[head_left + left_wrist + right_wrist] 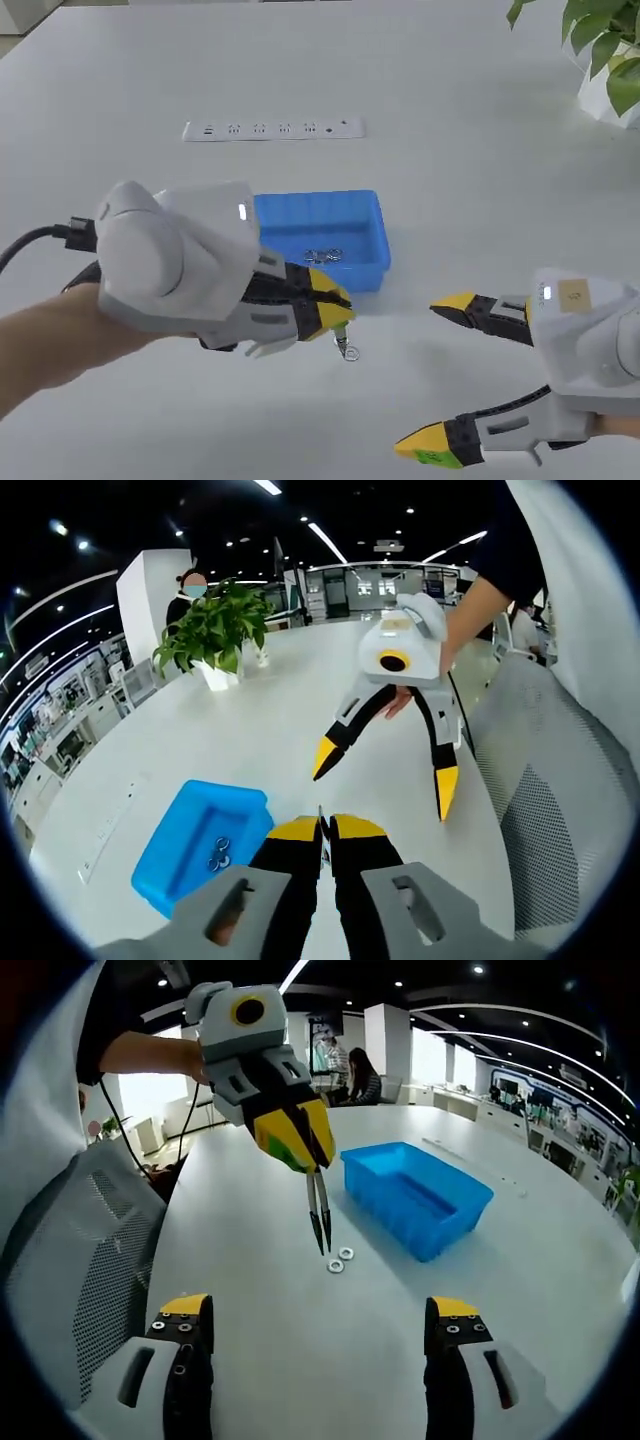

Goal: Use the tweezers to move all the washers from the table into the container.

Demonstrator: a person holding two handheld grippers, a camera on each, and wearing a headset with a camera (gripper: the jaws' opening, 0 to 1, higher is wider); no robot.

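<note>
My left gripper (pixel 335 300) is shut on thin metal tweezers (pixel 341 338) that point down at the table. In the right gripper view the tweezers (pixel 320 1210) end just above two small washers (pixel 340 1260) lying side by side on the white table. A blue container (pixel 372 245) stands just behind them and holds several washers (pixel 322 257); it also shows in the left gripper view (pixel 185 830). My right gripper (pixel 440 375) hovers to the right of the washers, open, with nothing between its yellow-tipped fingers (pixel 185 1312).
A white power strip (pixel 273 129) lies behind the container. A potted plant (pixel 600 50) stands at the table's far right corner. A grey mesh chair (pixel 560 810) is beside the table. A person stands behind the plant in the left gripper view.
</note>
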